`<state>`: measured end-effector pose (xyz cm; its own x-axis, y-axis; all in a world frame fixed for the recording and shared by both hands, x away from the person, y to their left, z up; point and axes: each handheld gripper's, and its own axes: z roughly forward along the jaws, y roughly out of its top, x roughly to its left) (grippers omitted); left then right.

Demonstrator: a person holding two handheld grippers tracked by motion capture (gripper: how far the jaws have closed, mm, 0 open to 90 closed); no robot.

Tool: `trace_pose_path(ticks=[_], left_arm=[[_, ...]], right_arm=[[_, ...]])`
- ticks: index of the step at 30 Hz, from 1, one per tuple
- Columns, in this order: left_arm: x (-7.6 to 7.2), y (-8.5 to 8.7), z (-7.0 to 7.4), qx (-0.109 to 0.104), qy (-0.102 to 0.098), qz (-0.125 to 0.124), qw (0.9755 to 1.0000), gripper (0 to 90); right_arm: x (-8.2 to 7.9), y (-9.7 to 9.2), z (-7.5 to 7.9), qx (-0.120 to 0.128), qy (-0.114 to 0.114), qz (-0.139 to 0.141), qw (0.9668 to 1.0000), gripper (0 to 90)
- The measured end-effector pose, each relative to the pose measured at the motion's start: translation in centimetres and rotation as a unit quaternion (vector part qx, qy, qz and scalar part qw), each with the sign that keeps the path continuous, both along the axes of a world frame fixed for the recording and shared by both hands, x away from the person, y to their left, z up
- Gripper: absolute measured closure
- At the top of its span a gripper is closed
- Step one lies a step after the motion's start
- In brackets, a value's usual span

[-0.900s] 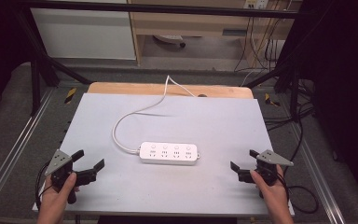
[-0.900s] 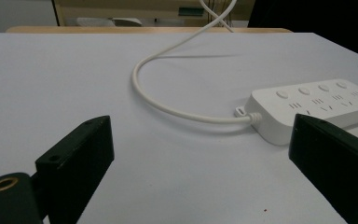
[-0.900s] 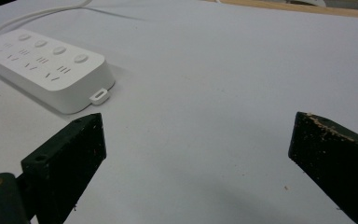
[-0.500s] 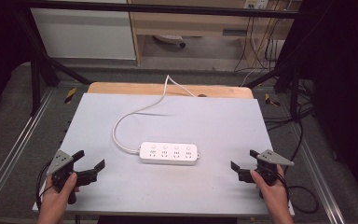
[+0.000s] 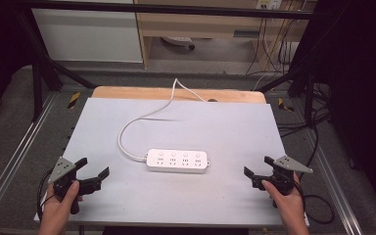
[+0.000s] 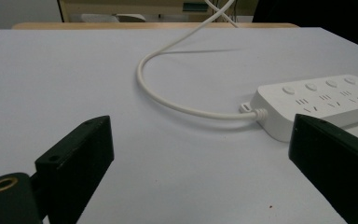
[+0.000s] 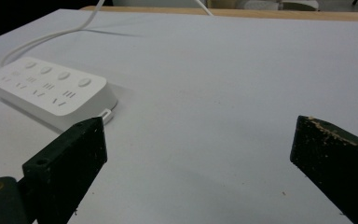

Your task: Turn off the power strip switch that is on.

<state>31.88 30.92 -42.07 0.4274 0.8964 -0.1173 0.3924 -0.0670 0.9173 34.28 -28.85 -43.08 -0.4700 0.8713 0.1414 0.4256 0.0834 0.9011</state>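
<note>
At the lower left of the high view a hand grips the left gripper point(image 5: 94, 167), its jaws spread wide over bare surface and pinching nothing. At the lower right the other hand holds the right gripper point(image 5: 258, 167), its jaws likewise spread apart and empty. Both sit near the front edge of the grey table point(image 5: 225, 127), well apart from each other.

Between them, slightly farther up and just below the centre of the high view, lies the power strip point(image 5: 177, 160). It rests flat on the table with its long axis running left to right across the frame, parallel to the front edge. It is a white, rounded bar with a row of four round buttons along its far side and four groups of socket slots beside them.

Its white cord point(image 5: 127, 125) leaves the left end of the strip, loops out leftward, then curves toward the upper middle of the frame, crossing the wooden strip point(image 5: 127, 92) at the table's far edge and dropping off behind it.

In the left gripper view the strip's cord end sits at the right point(image 6: 317, 100); in the right gripper view its plain end is at the upper left point(image 7: 46, 91).
</note>
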Motion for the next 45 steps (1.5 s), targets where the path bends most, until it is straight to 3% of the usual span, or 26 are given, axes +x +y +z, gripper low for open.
trace_pose_path(ticks=[15,18,22,28,35,45], left_arm=[[0.0,0.0,-0.1,0.012,0.0,0.003,0.9999,6.3],[0.1,-0.1,-0.2,0.015,0.005,0.004,0.9999,6.3],[0.0,-0.1,-0.2,0.016,0.001,0.002,0.9999,6.3],[0.0,-0.1,-0.2,0.017,0.003,0.0,0.9998,6.3],[0.0,-0.3,-0.2,0.023,0.002,-0.003,0.9997,6.2],[0.0,-0.3,-0.2,0.024,0.004,-0.004,0.9997,6.3]], right_arm=[[-0.2,1.0,1.4,0.022,0.0,0.021,0.9995,3.6],[0.1,1.4,1.9,0.009,0.005,0.021,0.9997,4.0],[0.6,2.0,2.8,0.016,0.004,0.026,0.9995,3.5],[1.5,3.5,4.3,-0.014,-0.01,0.025,0.9995,2.9],[3.1,5.0,5.8,-0.013,-0.006,0.049,0.9987,5.0],[5.4,7.7,7.4,-0.036,-0.005,0.08,0.9962,6.6]])
